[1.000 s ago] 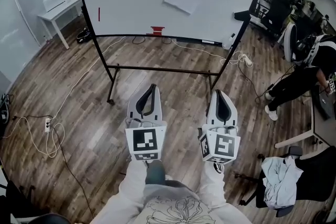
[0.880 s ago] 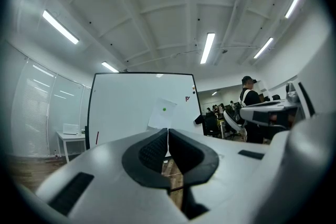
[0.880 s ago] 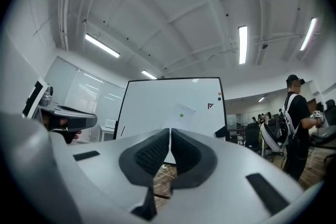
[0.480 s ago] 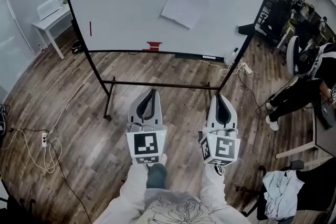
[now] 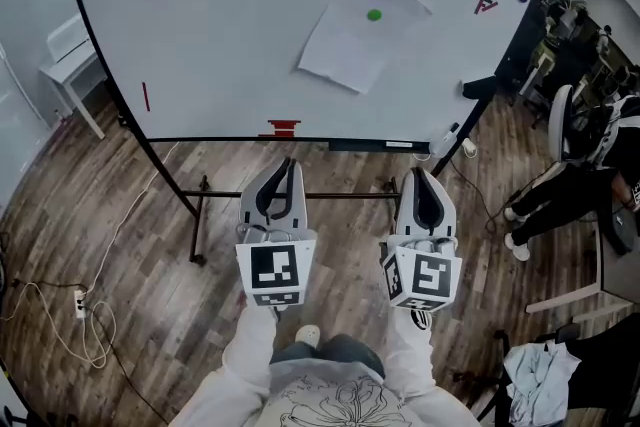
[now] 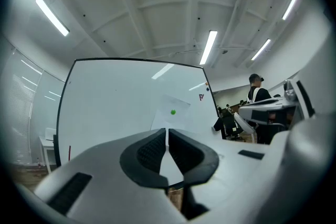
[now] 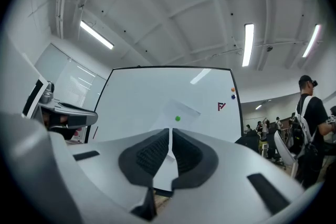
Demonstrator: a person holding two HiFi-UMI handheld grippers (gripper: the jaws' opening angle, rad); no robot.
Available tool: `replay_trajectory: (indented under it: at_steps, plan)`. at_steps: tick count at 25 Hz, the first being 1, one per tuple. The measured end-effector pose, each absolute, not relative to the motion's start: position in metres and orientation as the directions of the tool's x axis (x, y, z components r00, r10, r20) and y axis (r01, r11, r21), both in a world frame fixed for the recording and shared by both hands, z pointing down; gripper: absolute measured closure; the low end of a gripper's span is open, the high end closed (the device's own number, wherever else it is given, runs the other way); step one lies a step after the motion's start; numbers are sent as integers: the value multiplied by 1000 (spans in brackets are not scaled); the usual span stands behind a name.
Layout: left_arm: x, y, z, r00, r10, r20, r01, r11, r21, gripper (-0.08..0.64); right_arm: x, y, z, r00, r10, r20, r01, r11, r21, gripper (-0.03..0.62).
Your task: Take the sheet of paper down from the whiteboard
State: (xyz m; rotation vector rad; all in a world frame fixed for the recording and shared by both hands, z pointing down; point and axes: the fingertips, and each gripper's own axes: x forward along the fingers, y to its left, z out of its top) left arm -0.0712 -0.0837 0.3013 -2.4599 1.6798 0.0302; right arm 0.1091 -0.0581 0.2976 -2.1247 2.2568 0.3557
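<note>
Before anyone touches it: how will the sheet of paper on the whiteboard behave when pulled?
The sheet of paper looks thin and lies flat on the whiteboard, so it is probably light and floppy. Only one green magnet seems to pin it, and it hangs askew, so it may swivel or slip out under a sideways tug.
</note>
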Motion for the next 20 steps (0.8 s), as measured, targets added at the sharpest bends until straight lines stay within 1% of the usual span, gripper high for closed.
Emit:
replay_trajectory:
  at_steps: [5,13,20]
  plan:
    - [-65,-140,301,383,-920,-90,-920,-370,-133,554,114,-114,300,-58,-986,-156,-988,34,152,589]
    - [-46,-230,299,344,-934,-95,-934,-331,-134,554,132,-214,301,-93,-983,-161,-986,68,154,586]
    - [-17,-322,284,286,-952,-105,-952,-270,-146,554,150,-315,281,-182,-967,-179,-970,146,196,527]
